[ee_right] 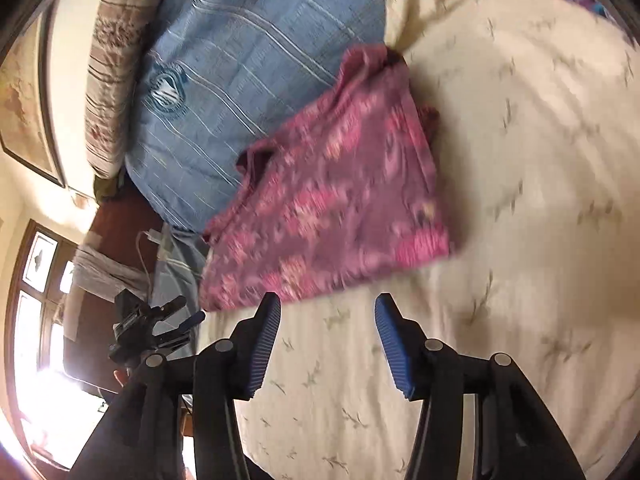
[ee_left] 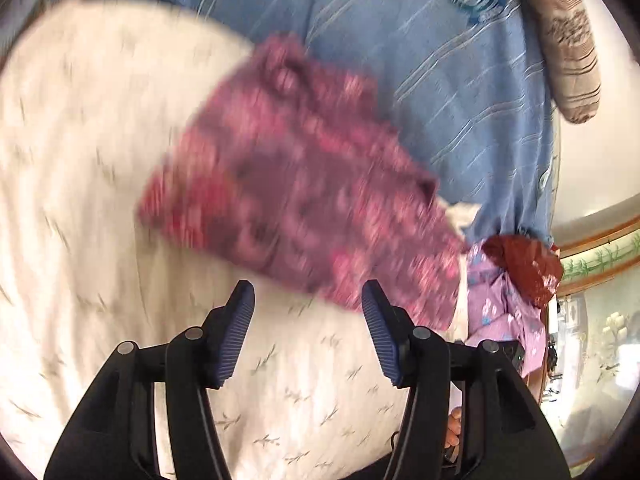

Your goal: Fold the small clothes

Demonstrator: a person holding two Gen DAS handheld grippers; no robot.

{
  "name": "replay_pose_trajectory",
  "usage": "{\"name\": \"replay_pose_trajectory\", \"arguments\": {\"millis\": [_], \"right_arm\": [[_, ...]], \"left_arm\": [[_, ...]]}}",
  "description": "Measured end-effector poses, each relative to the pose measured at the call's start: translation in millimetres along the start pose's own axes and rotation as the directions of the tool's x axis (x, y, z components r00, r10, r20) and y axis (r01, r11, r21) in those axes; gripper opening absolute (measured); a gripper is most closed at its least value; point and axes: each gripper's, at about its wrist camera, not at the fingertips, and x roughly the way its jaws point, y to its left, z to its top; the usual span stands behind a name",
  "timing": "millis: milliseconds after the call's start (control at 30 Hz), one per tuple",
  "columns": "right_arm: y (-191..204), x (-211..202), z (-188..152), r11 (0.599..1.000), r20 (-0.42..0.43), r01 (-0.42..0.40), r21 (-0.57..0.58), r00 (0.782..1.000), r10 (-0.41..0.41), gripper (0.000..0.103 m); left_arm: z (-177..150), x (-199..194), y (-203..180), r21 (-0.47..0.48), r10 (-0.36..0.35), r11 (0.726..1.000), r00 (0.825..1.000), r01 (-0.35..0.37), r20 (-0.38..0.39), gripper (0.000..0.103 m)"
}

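Observation:
A magenta flowered garment (ee_left: 304, 184) lies folded in a rough rectangle on the cream bedcover (ee_left: 100, 160); it also shows in the right wrist view (ee_right: 336, 200), partly over the blue blanket. My left gripper (ee_left: 308, 300) is open and empty, just short of the garment's near edge. My right gripper (ee_right: 328, 312) is open and empty, also just short of the near edge. The left gripper shows in the right wrist view (ee_right: 176, 320), off the bed's left side. Both views are motion-blurred.
A blue striped blanket (ee_left: 440, 60) lies behind the garment, with a beige patterned pillow (ee_left: 568, 40) beyond it. A lilac flowered cloth (ee_left: 500, 300) and a dark red cloth (ee_left: 524, 268) sit at the bed's edge. A window (ee_right: 36, 320) is at the left.

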Motion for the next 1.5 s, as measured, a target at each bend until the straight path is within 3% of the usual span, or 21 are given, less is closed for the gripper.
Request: {"name": "replay_pose_trajectory", "arguments": {"millis": [100, 267, 333, 400, 433, 467, 500, 533, 700, 833, 933, 1067, 1200, 1333, 1400, 1467, 1500], "right_arm": [[-12, 17, -1, 0.993, 0.009, -0.008, 0.115, 1.0, 0.007, 0.052], [-21, 23, 20, 0.986, 0.167, -0.006, 0.169, 0.986, -0.023, 0.052], [-23, 30, 26, 0.98, 0.21, -0.019, 0.199, 0.977, -0.023, 0.052], [-18, 39, 35, 0.981, 0.237, -0.006, 0.195, 0.971, -0.041, 0.046], [-17, 44, 39, 0.981, 0.234, 0.002, 0.196, 0.971, -0.049, 0.038], [-17, 51, 44, 0.978, 0.212, 0.009, 0.207, 0.976, -0.054, 0.004], [-17, 53, 46, 0.977, 0.203, 0.003, 0.215, 0.978, -0.048, 0.004], [-18, 51, 47, 0.974, 0.209, -0.007, 0.225, 0.977, -0.041, 0.004], [-4, 22, 36, 0.987, 0.195, -0.046, 0.155, 0.981, 0.015, 0.004], [7, -4, 9, 0.988, 0.165, -0.097, 0.12, 0.983, 0.076, 0.004], [14, -24, -19, 0.987, 0.14, -0.125, 0.104, 0.984, 0.11, 0.004], [9, -60, -64, 0.978, 0.097, -0.155, 0.138, 0.985, 0.142, 0.004], [-24, -82, -109, 0.974, 0.042, -0.075, 0.211, 0.997, 0.068, 0.005], [-55, -72, -118, 0.955, -0.043, 0.031, 0.295, 0.999, -0.019, 0.017], [-49, -80, -113, 0.959, -0.018, 0.034, 0.282, 0.999, -0.03, 0.019], [-31, -103, -98, 0.972, 0.077, 0.114, 0.204, 0.988, -0.132, 0.022], [-23, -113, -92, 0.972, 0.131, 0.148, 0.181, 0.976, -0.173, 0.024]], "left_arm": [[6, 19, 15, -0.075, 0.003, 0.997, 1.0, -0.004, -0.019, 0.055], [30, 32, 20, -0.144, -0.003, 0.99, 0.999, 0.008, 0.036, 0.055], [44, 43, 18, -0.172, -0.009, 0.985, 0.998, 0.019, 0.058, 0.06], [54, 51, 20, -0.217, -0.041, 0.974, 0.994, 0.062, 0.1, 0.063], [56, 53, 19, -0.235, -0.046, 0.969, 0.992, 0.072, 0.113, 0.063], [56, 54, 18, -0.242, -0.046, 0.967, 0.992, 0.074, 0.121, 0.058], [54, 52, 14, -0.237, -0.015, 0.97, 0.991, 0.046, 0.13, 0.03], [51, 49, 11, -0.218, 0.011, 0.976, 0.991, 0.019, 0.134, 0.011], [24, 19, 1, -0.169, 0.128, 0.981, 0.971, -0.094, 0.201, 0.005], [-6, -17, 6, -0.176, 0.194, 0.972, 0.956, -0.156, 0.222, 0.005], [-32, -44, 14, -0.178, 0.209, 0.969, 0.954, -0.171, 0.217, 0.005], [-79, -70, 13, -0.105, 0.237, 0.97, 0.95, -0.22, 0.203, 0.005], [-118, -79, 35, -0.061, 0.239, 0.971, 0.96, -0.233, 0.147, 0.005], [-111, -81, 44, -0.072, 0.209, 0.977, 0.97, -0.201, 0.126, 0.005], [-100, -90, 31, -0.029, 0.215, 0.977, 0.962, -0.213, 0.17, 0.006], [-85, -92, 12, 0.037, 0.218, 0.973, 0.956, -0.23, 0.197, 0.018], [-83, -95, 8, 0.052, 0.215, 0.972, 0.956, -0.23, 0.201, 0.038]]}}
